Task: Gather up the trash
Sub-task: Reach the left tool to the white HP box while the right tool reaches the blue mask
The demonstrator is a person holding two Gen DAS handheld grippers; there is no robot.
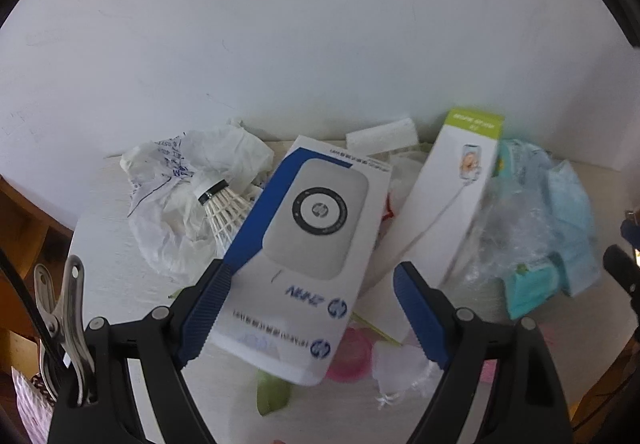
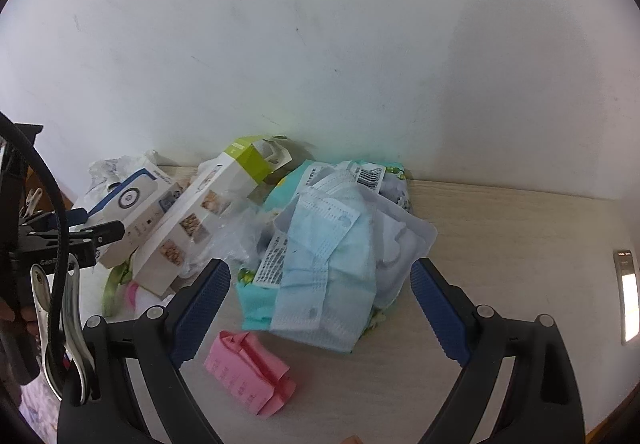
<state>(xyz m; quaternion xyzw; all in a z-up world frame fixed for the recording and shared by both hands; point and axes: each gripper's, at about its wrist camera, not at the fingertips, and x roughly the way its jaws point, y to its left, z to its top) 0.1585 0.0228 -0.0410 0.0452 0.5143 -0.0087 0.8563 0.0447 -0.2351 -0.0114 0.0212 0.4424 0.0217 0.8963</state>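
I am holding both grippers, left (image 1: 312, 280) and right (image 2: 320, 278), spread wide over trash piling on a pale wooden tabletop (image 2: 500, 228) against a white wall (image 2: 320, 44).

Heaped trash against the wall: blue-and-white box (image 1: 316, 244) atop, tall green-topped box (image 1: 452, 196), crumpled bag (image 1: 176, 204), face masks (image 2: 332, 256).
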